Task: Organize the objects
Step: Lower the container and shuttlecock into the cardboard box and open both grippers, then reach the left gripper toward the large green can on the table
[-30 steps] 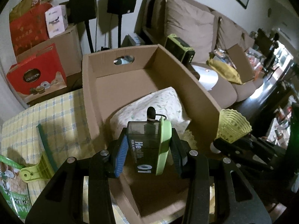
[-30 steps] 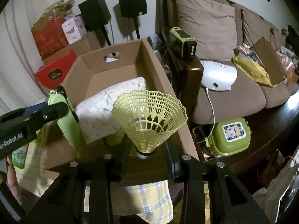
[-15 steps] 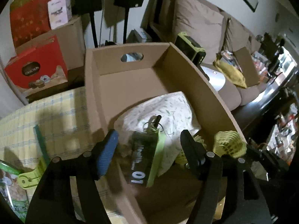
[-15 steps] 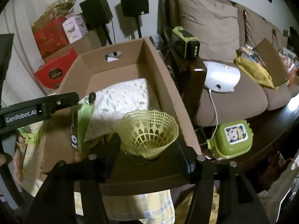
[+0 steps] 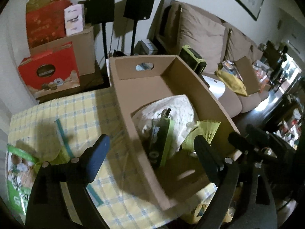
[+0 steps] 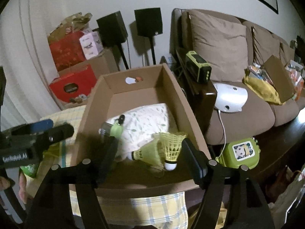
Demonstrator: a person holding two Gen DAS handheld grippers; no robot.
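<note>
I see a matt cardboard box (image 6: 131,93), a meshed plastic shuttlecock (image 6: 172,147), and a checked cloth tablecloth (image 5: 63,118).

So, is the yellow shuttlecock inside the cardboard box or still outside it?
Inside. The yellow shuttlecock lies tipped in the cardboard box, beside the white packet; the right gripper's fingers stand open, not touching it.

a green-edged dark tag (image 5: 162,135) and yellow shuttlecocks (image 6: 171,148) lie in the cardboard box (image 5: 124,99), against a white pillow (image 6: 144,122).
</note>
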